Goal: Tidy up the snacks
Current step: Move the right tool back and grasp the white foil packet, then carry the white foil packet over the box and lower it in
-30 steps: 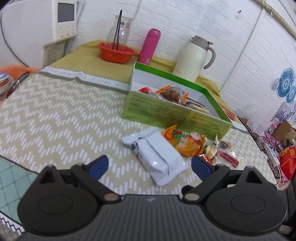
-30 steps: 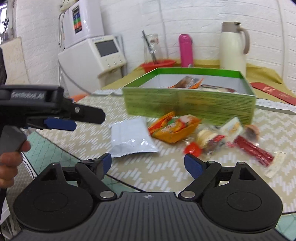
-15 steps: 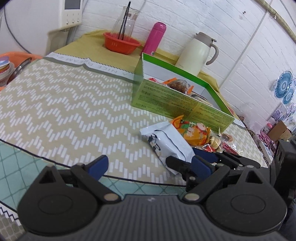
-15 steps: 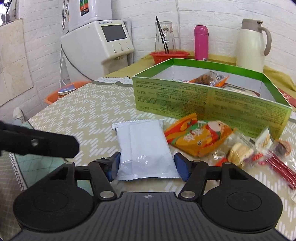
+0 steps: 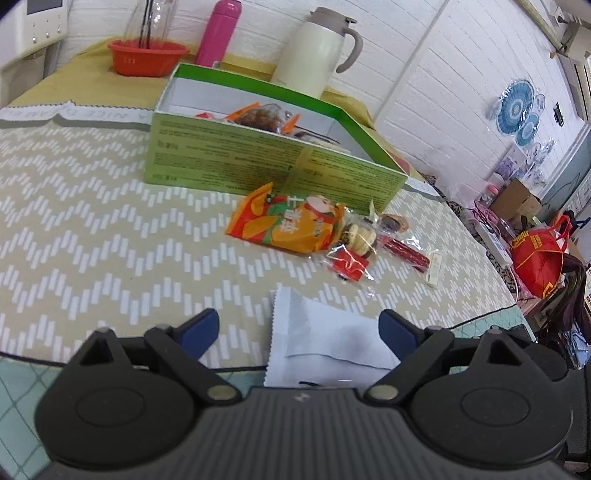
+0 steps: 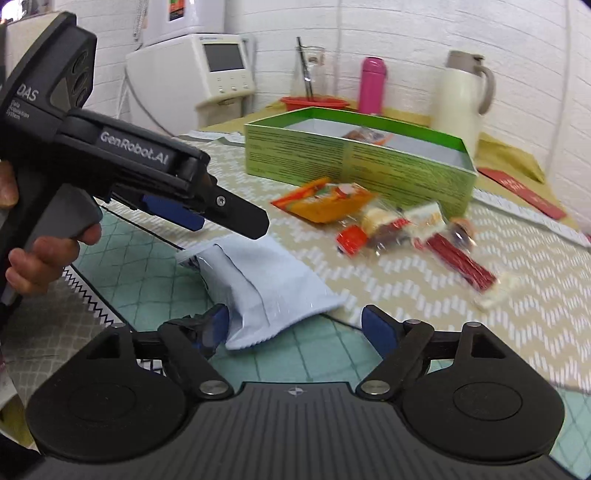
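A pale blue-white snack packet point(image 5: 325, 343) lies at the table's near edge, between the open fingers of my left gripper point(image 5: 299, 330). In the right wrist view the packet point(image 6: 266, 284) lies just ahead of my open right gripper point(image 6: 295, 326), touching its left fingertip point(image 6: 216, 325), with the left gripper point(image 6: 207, 214) above it. An orange snack bag point(image 5: 288, 225) and small wrapped sweets point(image 5: 354, 247) lie in front of the open green box point(image 5: 258, 158), which holds a few snacks.
Behind the box stand a cream thermos jug point(image 5: 317, 48), a pink bottle point(image 5: 218, 33) and a red basket point(image 5: 147, 55). A white appliance point(image 6: 207, 74) is at the far left. A red bag point(image 5: 539, 251) sits off the table on the right.
The packet has been dragged back to the table's near edge. My right gripper has opened wider and pulled back. My left gripper has moved over the packet.
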Motion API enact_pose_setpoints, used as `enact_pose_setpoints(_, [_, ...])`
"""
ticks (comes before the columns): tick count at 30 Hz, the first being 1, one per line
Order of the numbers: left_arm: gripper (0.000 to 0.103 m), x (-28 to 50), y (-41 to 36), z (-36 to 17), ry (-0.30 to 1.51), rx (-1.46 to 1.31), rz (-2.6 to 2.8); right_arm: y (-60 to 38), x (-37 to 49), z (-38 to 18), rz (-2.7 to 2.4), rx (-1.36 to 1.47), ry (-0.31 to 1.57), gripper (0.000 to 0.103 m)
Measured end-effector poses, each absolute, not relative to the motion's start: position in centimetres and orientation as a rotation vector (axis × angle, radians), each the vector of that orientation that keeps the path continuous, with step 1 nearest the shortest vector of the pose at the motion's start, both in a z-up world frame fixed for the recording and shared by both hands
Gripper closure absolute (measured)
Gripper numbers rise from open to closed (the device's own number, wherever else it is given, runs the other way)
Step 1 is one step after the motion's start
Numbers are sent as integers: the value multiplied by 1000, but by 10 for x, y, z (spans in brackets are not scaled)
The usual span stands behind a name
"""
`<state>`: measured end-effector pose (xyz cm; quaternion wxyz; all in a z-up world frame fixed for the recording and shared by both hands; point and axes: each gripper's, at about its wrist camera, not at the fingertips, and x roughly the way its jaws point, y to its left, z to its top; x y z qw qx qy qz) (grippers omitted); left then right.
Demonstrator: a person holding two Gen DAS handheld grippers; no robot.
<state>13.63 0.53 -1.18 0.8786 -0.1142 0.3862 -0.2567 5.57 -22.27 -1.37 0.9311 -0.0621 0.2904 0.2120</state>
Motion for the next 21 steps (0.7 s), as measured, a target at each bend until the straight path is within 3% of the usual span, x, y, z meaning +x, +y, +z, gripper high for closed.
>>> enact_pose_setpoints(3, [37, 131, 3, -14, 824, -229, -558, -225, 51, -15, 467, -73, 594, 0])
enact_pose_setpoints(5, [39, 127, 4, -14, 829, -224, -567, -222, 52, -15, 469, -64, 589, 0])
enact_pose_setpoints(7, [48, 123, 6, -15, 836, -228, -583, -220, 55, -16, 466, -46, 596, 0])
enact_pose_setpoints(21, [47, 117, 8, -15, 861, -268, -646, -226, 47, -12, 415, -7, 584, 9])
